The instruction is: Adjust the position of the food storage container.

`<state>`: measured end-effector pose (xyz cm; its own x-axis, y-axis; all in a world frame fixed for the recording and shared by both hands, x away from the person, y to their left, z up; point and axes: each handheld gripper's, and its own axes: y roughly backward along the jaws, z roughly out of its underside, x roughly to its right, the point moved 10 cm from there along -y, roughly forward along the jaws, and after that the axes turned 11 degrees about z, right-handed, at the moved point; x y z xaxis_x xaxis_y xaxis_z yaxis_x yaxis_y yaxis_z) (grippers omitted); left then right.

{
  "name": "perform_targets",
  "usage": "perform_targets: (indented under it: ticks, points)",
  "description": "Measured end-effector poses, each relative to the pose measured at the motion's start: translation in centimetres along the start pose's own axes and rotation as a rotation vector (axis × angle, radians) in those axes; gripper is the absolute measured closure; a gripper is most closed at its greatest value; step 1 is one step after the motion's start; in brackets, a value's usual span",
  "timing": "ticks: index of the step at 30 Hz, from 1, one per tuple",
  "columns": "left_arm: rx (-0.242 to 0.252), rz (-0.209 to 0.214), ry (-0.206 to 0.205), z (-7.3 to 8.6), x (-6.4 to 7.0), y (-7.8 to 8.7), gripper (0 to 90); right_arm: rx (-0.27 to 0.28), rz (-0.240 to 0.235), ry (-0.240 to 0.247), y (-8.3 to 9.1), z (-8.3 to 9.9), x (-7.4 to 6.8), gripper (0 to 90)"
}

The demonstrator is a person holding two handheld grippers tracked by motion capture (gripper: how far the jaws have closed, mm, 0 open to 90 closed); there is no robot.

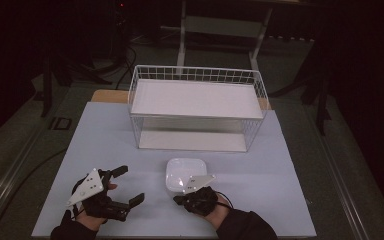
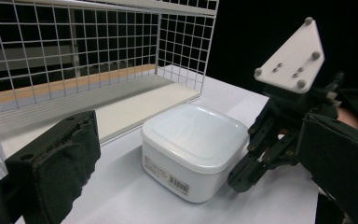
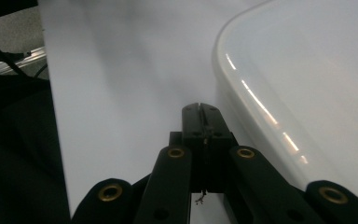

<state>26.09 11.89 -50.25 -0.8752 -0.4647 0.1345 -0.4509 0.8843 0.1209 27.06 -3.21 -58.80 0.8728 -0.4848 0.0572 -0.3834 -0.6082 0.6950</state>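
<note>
A white lidded box (image 1: 182, 173) is seen on the pale table (image 1: 105, 135), in front of a white wire basket (image 1: 197, 107) that stands on its side with its open face toward the person. In the left gripper view a small white label with a barcode (image 2: 179, 185) is shown on the box's (image 2: 191, 149) near side wall, along with a line of fine print beside it; the writing is too small to be read. No such label is seen from the high view, where only the lid is presented. The right gripper (image 1: 182, 196) is held low at the near edge of the box, and in its own view its jaws are pressed together with nothing between them, their tips (image 3: 200, 112) lying just beside the box's rounded rim (image 3: 307, 93); whether the rim is touched cannot be told. The left gripper (image 1: 125, 186) is held well apart from the box, to its left, with its jaws spread wide and nothing grasped. The basket's grid wall (image 2: 74, 51) and inner shelf board are shown up close in the left gripper view, along with the right gripper (image 2: 242, 179) and its grey three-cornered plate.
</note>
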Motion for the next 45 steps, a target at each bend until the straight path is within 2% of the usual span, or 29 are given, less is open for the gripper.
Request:
perform_targets:
  ticks: [3, 6, 7, 8, 10, 11, 15, 16, 17, 18, 19, 20, 21, 22, 23, 24, 25, 26, 27, 29, 31, 32, 35, 38, 40, 41, 42, 43, 45]
  points:
    - [0.0, 0.0, 0.0, 0.0, 0.0, 0.0, 0.0, 0.022, 0.004, 0.004, 0.9, -0.2, -0.1, 89.8]
    - [-0.004, 0.004, 0.002, 0.0, 0.1, -0.1, 0.0, 0.075, 0.014, -0.013, 2.8, -0.9, 0.1, 88.0]
    - [-0.004, 0.004, 0.002, 0.0, 0.1, -0.1, 0.0, 0.075, 0.014, -0.013, 2.8, -0.9, 0.1, 88.0]
    - [-0.007, 0.006, 0.001, 0.1, 0.1, -0.2, 0.0, 0.105, 0.028, -0.019, 3.9, -1.3, 0.5, 87.0]
    - [-0.012, 0.009, 0.0, 0.1, 0.2, -0.2, 0.0, 0.121, 0.034, -0.025, 4.5, -1.5, 0.7, 86.8]
    - [-0.012, 0.014, 0.002, 0.1, 0.3, -0.3, 0.0, 0.144, 0.049, -0.034, 5.5, -1.8, 1.3, 83.5]
    - [-0.01, 0.029, 0.011, -0.3, 0.6, -0.3, 0.0, 0.18, 0.074, -0.048, 6.7, -2.1, 2.1, 77.1]
    - [-0.014, 0.04, 0.007, -0.5, 0.9, -0.4, 0.0, 0.197, 0.087, -0.062, 7.4, -2.1, 2.6, 71.0]
    - [-0.014, 0.04, 0.007, -0.5, 0.9, -0.4, 0.0, 0.197, 0.087, -0.062, 7.4, -2.1, 2.6, 71.0]
    - [-0.024, 0.054, 0.004, -0.7, 1.3, -0.6, 0.0, 0.216, 0.102, -0.076, 8.0, -2.2, 3.1, 62.6]
    - [-0.029, 0.062, 0.008, -0.8, 1.5, -0.7, 0.0, 0.227, 0.103, -0.088, 8.3, -2.2, 3.3, 59.0]
    - [-0.029, 0.062, 0.008, -0.8, 1.5, -0.7, 0.0, 0.227, 0.103, -0.088, 8.3, -2.2, 3.3, 59.0]
    - [-0.034, 0.071, 0.009, -0.8, 1.6, -0.8, 0.0, 0.257, 0.105, -0.111, 8.8, -2.4, 3.6, 47.6]
    - [-0.038, 0.08, 0.011, -0.9, 1.8, -0.9, 0.0, 0.257, 0.105, -0.111, 8.8, -2.4, 3.6, 47.6]
    - [-0.049, 0.098, 0.021, -1.1, 2.2, -1.2, 0.0, 0.287, 0.096, -0.138, 9.3, -2.7, 3.9, 35.0]
    - [-0.049, 0.098, 0.021, -1.1, 2.2, -1.2, 0.0, 0.287, 0.096, -0.138, 9.3, -2.7, 3.9, 35.0]
    - [-0.055, 0.108, 0.021, -1.2, 2.3, -1.3, 0.0, 0.312, 0.085, -0.155, 9.7, -2.9, 4.1, 21.7]
    - [-0.064, 0.121, 0.027, -1.5, 2.4, -1.6, 0.0, 0.313, 0.081, -0.15, 9.8, -2.9, 4.2, 15.0]
    - [-0.066, 0.127, 0.029, -1.7, 2.4, -1.7, 0.0, 0.314, 0.079, -0.148, 9.9, -2.9, 4.3, 13.2]
    - [-0.074, 0.132, 0.023, -2.0, 2.4, -1.9, 0.0, 0.332, 0.101, -0.173, 10.2, -3.0, 4.7, 12.9]
    - [-0.077, 0.136, 0.021, -2.2, 2.3, -2.1, 0.0, 0.338, 0.119, -0.172, 10.3, -3.1, 5.0, 11.9]
    - [-0.081, 0.14, 0.021, -2.3, 2.3, -2.2, 0.0, 0.35, 0.162, -0.174, 10.7, -3.1, 5.6, 12.1]
    - [-0.104, 0.15, 0.035, -2.7, 1.7, -2.7, 0.0, 0.364, 0.214, -0.185, 11.0, -3.0, 6.7, 14.0]
    - [-0.115, 0.149, 0.043, -2.8, 1.3, -2.9, 0.0, 0.371, 0.206, -0.188, 11.1, -2.9, 7.4, 16.0]
    - [-0.124, 0.146, 0.054, -3.0, 0.9, -3.2, 0.0, 0.366, 0.22, -0.185, 11.1, -2.8, 7.7, 16.7]
    - [-0.127, 0.147, 0.057, -3.2, 0.7, -3.4, 0.0, 0.373, 0.208, -0.195, 11.2, -2.8, 7.9, 16.6]
    - [-0.135, 0.142, 0.065, -3.3, 0.4, -3.6, 0.0, 0.353, 0.199, -0.236, 11.1, -2.6, 8.4, 17.9]
    - [-0.147, 0.141, 0.089, -3.6, -0.1, -4.1, 0.0, 0.325, 0.208, -0.241, 11.0, -2.4, 8.8, 18.2]
    - [-0.16, 0.138, 0.105, -3.7, -0.3, -4.4, 0.0, 0.332, 0.171, -0.282, 11.1, -2.5, 9.1, 18.4]
